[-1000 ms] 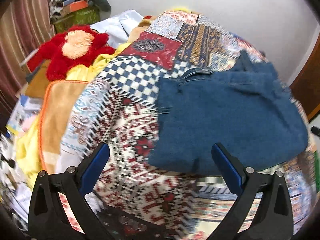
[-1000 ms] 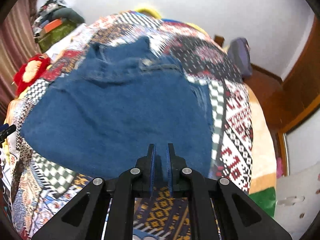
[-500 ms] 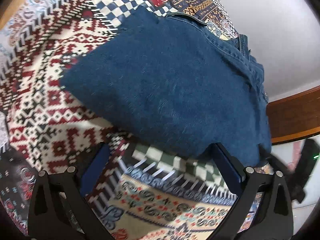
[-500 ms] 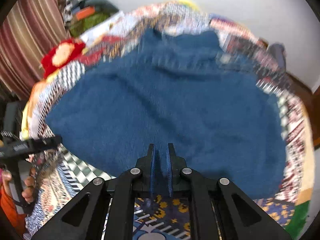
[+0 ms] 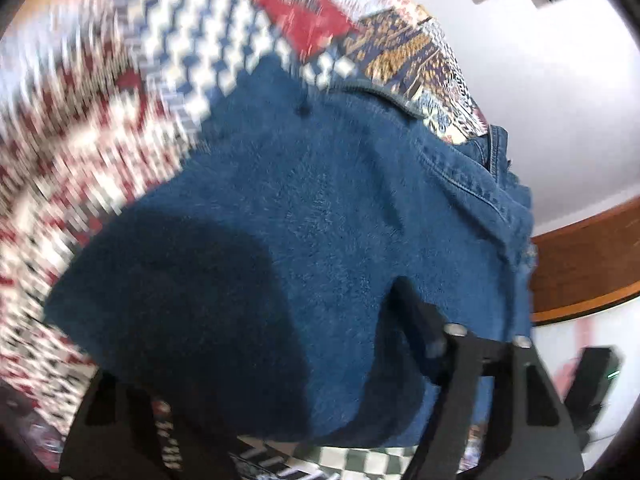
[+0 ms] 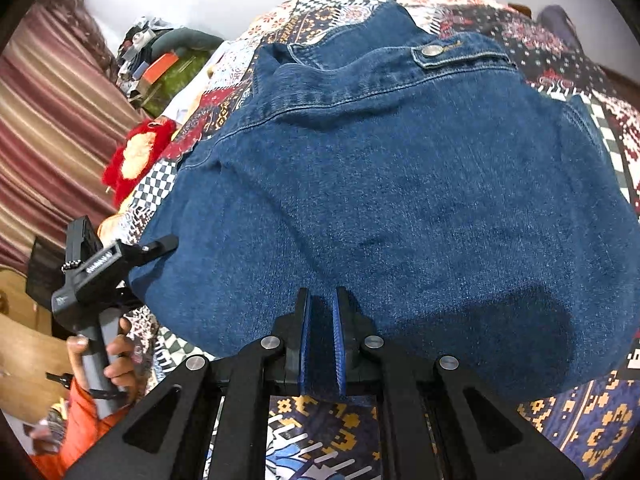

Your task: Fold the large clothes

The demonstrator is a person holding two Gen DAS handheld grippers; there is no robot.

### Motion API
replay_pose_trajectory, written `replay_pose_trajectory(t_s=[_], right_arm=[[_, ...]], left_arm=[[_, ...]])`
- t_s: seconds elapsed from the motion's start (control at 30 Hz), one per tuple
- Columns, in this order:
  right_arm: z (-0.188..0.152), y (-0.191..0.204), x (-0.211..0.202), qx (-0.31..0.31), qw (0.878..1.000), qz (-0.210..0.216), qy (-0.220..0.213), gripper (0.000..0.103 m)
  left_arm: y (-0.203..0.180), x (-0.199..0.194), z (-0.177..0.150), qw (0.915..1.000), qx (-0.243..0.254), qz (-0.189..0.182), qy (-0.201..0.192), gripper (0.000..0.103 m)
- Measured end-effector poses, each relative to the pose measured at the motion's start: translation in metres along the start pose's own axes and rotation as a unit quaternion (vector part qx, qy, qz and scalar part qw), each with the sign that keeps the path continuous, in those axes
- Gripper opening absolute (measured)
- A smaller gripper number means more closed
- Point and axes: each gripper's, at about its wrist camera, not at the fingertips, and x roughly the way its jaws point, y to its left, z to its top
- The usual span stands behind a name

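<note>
Right gripper pinching the near hem of the denim jacket, blue pads pressed close with a fold of cloth between them. Left gripper spread wide over the same hem further along, one black finger lying on the denim, the other low at the frame's edge and mostly hidden; also seen from the right wrist camera as a black tool held in a hand at the jacket's left corner. Jacket lying flat on a patchwork quilt covering the bed, collar and a buttoned pocket flap at the far end. Beyond the quilt, a red plush toy, a pile of clutter and a striped curtain. Left view heavily blurred.
</note>
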Motion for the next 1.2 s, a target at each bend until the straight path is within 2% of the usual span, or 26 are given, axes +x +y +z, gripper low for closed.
replay_pose_trajectory(t_s=[0.03,0.07,0.1,0.2,0.33,0.53,0.63,0.7,0.77,0.83,0.9,0.97,1.1,1.13,1.2], right_arm=[[0.002,0.001,0.0,0.004,1.0,0.001,0.006,0.006],[0.002,0.003,0.001,0.006,1.0,0.0,0.011,0.006],[0.004,0.006,0.001,0.007,1.0,-0.004,0.018,0.006],[0.01,0.018,-0.002,-0.005,0.999,-0.019,0.027,0.006],[0.02,0.044,-0.014,-0.034,0.999,-0.022,0.014,0.006],[0.035,0.097,-0.017,-0.076,0.997,0.003,-0.011,0.006],[0.039,0.124,0.004,-0.097,0.995,0.018,0.003,0.006],[0.041,0.14,0.026,-0.119,0.992,0.021,0.028,0.006],[0.041,0.15,0.051,-0.14,0.988,0.019,0.059,0.006],[0.04,0.154,0.076,-0.144,0.986,0.015,0.087,0.006],[0.038,0.151,0.093,-0.134,0.986,0.019,0.093,0.006],[0.038,0.145,0.096,-0.112,0.989,0.04,0.091,0.006],[0.043,0.126,0.09,-0.077,0.987,0.079,0.121,0.006],[0.043,0.12,0.086,-0.066,0.986,0.081,0.129,0.006],[0.041,0.108,0.072,-0.061,0.988,0.057,0.127,0.006]], left_arm=[[-0.009,-0.006,0.0,0.9995,0.021,0.018,-0.015,0.054],[-0.011,-0.012,0.0,0.9987,0.029,0.03,-0.028,0.038],[-0.014,-0.017,0.001,0.9977,0.037,0.041,-0.04,0.035],[-0.018,-0.038,0.009,0.9965,0.038,0.025,-0.07,0.033],[-0.028,-0.074,0.011,0.9904,0.065,0.022,-0.12,0.031],[-0.055,-0.137,0.016,0.9708,0.096,0.04,-0.216,0.03],[-0.066,-0.157,0.017,0.9609,0.113,0.05,-0.248,0.03],[-0.074,-0.163,0.018,0.9532,0.13,0.062,-0.266,0.03],[-0.083,-0.163,0.019,0.9459,0.152,0.074,-0.277,0.03],[-0.092,-0.159,0.016,0.9439,0.172,0.075,-0.271,0.03],[-0.1,-0.151,0.013,0.9418,0.185,0.086,-0.267,0.03],[-0.11,-0.143,0.01,0.9376,0.197,0.099,-0.269,0.03],[-0.132,-0.14,0.005,0.9336,0.219,0.087,-0.27,0.03],[-0.141,-0.14,0.003,0.931,0.23,0.081,-0.271,0.03],[-0.154,-0.14,0.0,0.9262,0.25,0.073,-0.273,0.03]])
